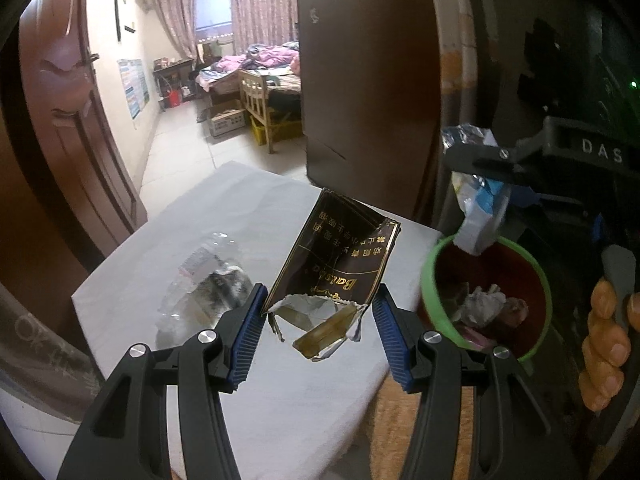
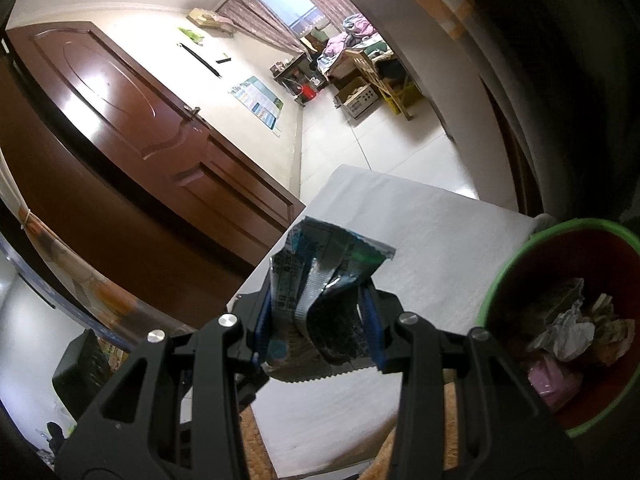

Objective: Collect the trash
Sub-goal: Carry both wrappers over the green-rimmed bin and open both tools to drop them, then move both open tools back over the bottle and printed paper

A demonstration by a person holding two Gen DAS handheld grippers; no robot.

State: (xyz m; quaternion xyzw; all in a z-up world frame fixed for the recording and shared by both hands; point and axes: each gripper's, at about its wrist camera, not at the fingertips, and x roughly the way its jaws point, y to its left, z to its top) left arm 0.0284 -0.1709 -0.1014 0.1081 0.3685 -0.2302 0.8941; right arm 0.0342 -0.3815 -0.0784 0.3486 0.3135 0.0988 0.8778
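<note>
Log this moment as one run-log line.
left tool: shut on cigarette pack | right tool: shut on snack wrapper | bin: part-filled | bottle: on table

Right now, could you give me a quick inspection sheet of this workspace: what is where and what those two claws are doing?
Surface: white table, partly bare.
Job's things: torn dark carton between the left gripper jaws; crumpled wrapper in the right gripper, seen from the left wrist over the bin; bin already holds trash.
Clutter: crushed clear bottle lying on the table.
Grippers: left jaws flank the carton, contact unclear; right jaws shut on the wrapper.
Cables: nothing seen.
Surroundings: brown door, tiled floor, bed and curtained window beyond.
</note>
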